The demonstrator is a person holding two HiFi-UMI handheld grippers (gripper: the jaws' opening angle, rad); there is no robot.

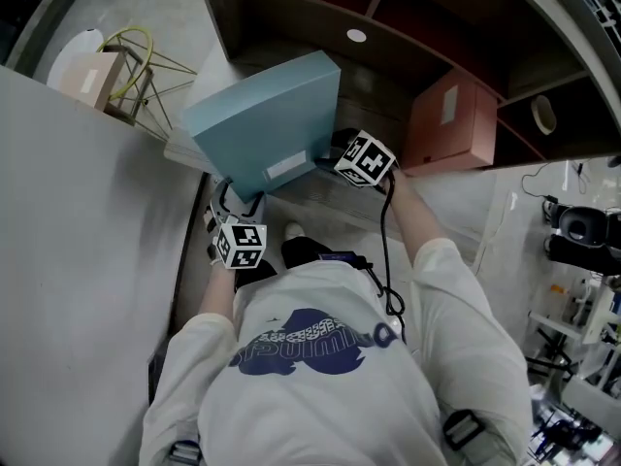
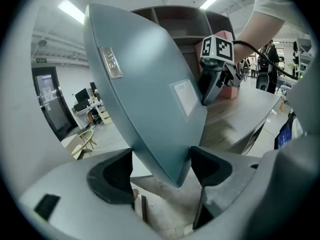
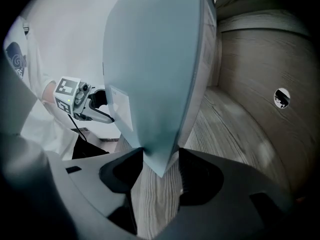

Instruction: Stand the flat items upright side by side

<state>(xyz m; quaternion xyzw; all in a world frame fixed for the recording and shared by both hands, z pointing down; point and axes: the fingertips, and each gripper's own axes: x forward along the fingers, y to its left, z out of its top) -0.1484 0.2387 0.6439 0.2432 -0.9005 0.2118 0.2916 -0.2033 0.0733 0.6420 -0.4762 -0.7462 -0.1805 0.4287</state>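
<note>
From the head view, a flat pale-blue box [image 1: 264,124] is held tilted in the air in front of a wood-grain table [image 1: 335,194], with the left tongs [image 1: 233,195] at its lower left corner and the right tongs [image 1: 327,153] at its lower right edge. A pink box [image 1: 451,124] stands on the table to the right, well apart. In the left gripper view, the left tongs [image 2: 161,170] are closed on the box's bottom corner, with both dark pads against its faces. In the right gripper view, the right tongs [image 3: 161,165] stand fairly wide yet seem clamped on another corner, just above the table, though the right pad's contact is hard to judge.
</note>
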